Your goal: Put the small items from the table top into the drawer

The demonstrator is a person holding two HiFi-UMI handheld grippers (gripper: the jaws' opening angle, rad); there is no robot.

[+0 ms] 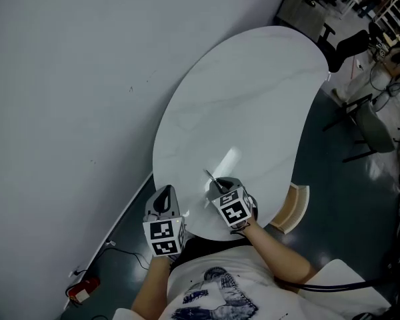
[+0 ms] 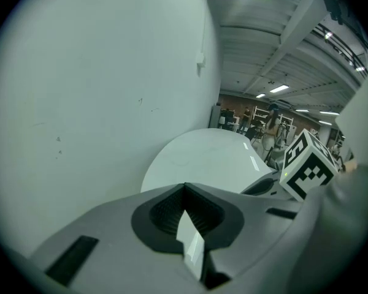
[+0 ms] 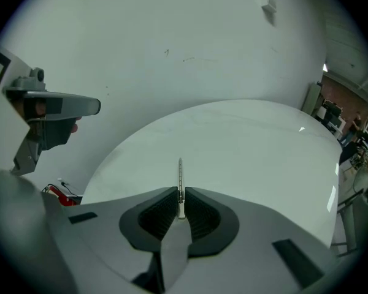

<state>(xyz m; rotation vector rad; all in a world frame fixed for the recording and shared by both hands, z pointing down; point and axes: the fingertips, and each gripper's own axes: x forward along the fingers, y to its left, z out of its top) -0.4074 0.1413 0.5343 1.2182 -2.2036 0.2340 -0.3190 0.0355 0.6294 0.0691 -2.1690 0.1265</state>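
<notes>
The white oval table (image 1: 253,99) has a bare top; its near edge is by my two grippers. My right gripper (image 1: 218,187) is shut on a thin metal strip (image 1: 211,179), which sticks out ahead of the jaws over the table's near part. In the right gripper view the strip (image 3: 180,176) stands edge-on, pinched between the pads of that gripper (image 3: 181,193). My left gripper (image 1: 164,195) hangs just off the table's near left edge; in its own view this gripper (image 2: 184,188) has its jaws together with nothing between them. No drawer shows in any view.
A grey wall (image 1: 67,99) runs along the table's left side. A curved beige chair back (image 1: 295,209) sits at the table's near right edge. Office chairs (image 1: 350,45) stand past the far end. A red object with a cable (image 1: 83,291) lies on the floor by the wall.
</notes>
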